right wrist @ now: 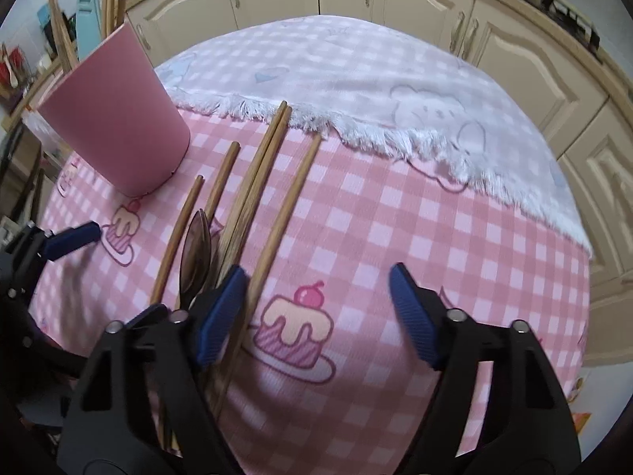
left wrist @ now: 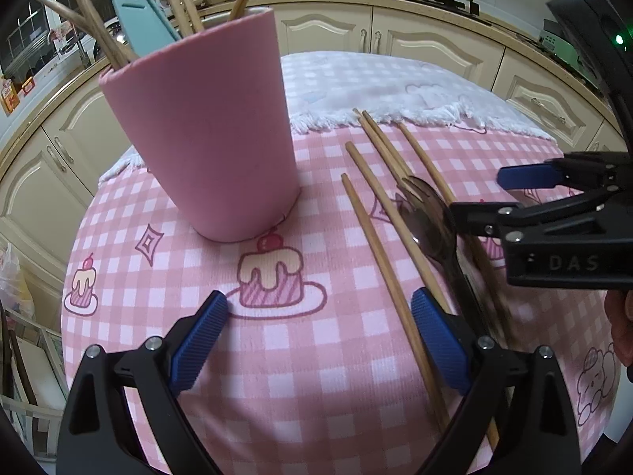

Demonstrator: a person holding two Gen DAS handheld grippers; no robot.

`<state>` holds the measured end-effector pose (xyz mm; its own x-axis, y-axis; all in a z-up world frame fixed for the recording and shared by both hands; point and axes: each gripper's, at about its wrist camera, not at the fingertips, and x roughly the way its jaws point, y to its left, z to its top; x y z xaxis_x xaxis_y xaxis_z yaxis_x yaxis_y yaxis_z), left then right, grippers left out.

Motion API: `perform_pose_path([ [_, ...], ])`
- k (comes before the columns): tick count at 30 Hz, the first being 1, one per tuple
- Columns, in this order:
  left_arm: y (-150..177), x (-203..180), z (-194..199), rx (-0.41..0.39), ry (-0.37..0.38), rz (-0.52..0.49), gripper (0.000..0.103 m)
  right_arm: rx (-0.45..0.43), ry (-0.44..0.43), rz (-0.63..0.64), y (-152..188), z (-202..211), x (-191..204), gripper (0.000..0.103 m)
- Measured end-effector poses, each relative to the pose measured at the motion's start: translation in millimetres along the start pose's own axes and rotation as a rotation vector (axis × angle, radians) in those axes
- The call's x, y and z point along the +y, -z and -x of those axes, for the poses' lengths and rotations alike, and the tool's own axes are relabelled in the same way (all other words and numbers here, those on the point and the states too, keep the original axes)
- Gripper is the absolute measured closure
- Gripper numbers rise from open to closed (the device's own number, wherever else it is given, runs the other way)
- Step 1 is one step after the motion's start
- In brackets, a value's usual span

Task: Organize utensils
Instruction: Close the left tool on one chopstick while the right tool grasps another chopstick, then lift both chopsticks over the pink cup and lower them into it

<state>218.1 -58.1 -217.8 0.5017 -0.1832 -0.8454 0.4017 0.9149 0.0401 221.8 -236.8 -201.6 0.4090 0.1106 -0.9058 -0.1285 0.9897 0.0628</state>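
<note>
Chopsticks point(right wrist: 273, 202), five loose wooden ones, lie side by side on the pink checked cloth point(right wrist: 395, 237) over the worktop, right of the pink holder cup point(right wrist: 114, 134). Long axes run near-to-far, far tips toward the white fringed cloth point(right wrist: 356, 91); a middle pair lies touching. A dark spork point(left wrist: 429, 213) rests among them, bowl and tines pointing far, handle toward the near edge.

Holder cup stands upright at far left, already carrying wooden sticks and a light blue utensil point(left wrist: 138, 19).

Right gripper point(right wrist: 316, 308): jaws spread but not wide, nothing pinched. Its left finger sits against the rightmost chopstick; the stick looks to lie just outside the gap, hard to tell.

Left gripper point(left wrist: 316, 336): jaws spread, empty, hovering over the cake print near the cup's base.

Step in hand, as judged: picking the next loose piece for the cup. Next move calls for centring the right jaws across one stick, closing crosswise to its length, then lifting and tipping it upright over the cup mouth.
</note>
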Motion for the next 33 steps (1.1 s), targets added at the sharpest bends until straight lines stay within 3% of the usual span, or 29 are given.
perform_pose_path([
  [2, -3, -1, -1, 0.002, 0.004, -0.005, 0.016, 0.001, -0.009, 0.006, -2, 1, 2, 0.059],
  [6, -10, -5, -3, 0.017, 0.014, -0.024, 0.024, 0.016, -0.008, 0.009, -4, 0, 6, 0.06],
  [9, -16, -10, -4, 0.035, 0.041, -0.046, 0.039, 0.017, 0.017, 0.032, -11, -4, 14, 0.062],
  [10, -18, -12, -4, 0.041, 0.056, -0.06, 0.048, 0.011, 0.023, 0.049, -12, -5, 17, 0.071],
  [11, -19, -14, -3, 0.043, 0.067, -0.067, 0.064, 0.008, 0.014, 0.058, -12, -4, 20, 0.087],
  [12, -20, -15, -2, 0.044, 0.076, -0.072, 0.075, 0.008, -0.005, 0.061, -12, -4, 21, 0.091],
  [13, -20, -15, -1, 0.049, 0.085, -0.071, 0.092, 0.01, -0.027, 0.056, -12, -3, 21, 0.093],
  [14, -20, -13, 0, 0.055, 0.109, -0.06, 0.095, 0.007, -0.048, 0.054, -10, -2, 20, 0.095],
  [16, -19, -7, 1, 0.056, 0.138, -0.029, 0.098, -0.009, -0.107, 0.017, -7, 1, 14, 0.097],
  [22, -11, 4, 23, -0.013, 0.141, 0.013, 0.098, -0.083, -0.174, -0.048, -3, 22, -6, 0.097],
  [33, -16, 19, 89, -0.255, 0.192, 0.073, 0.098, -0.328, -0.289, -0.111, -6, 85, -27, 0.097],
])
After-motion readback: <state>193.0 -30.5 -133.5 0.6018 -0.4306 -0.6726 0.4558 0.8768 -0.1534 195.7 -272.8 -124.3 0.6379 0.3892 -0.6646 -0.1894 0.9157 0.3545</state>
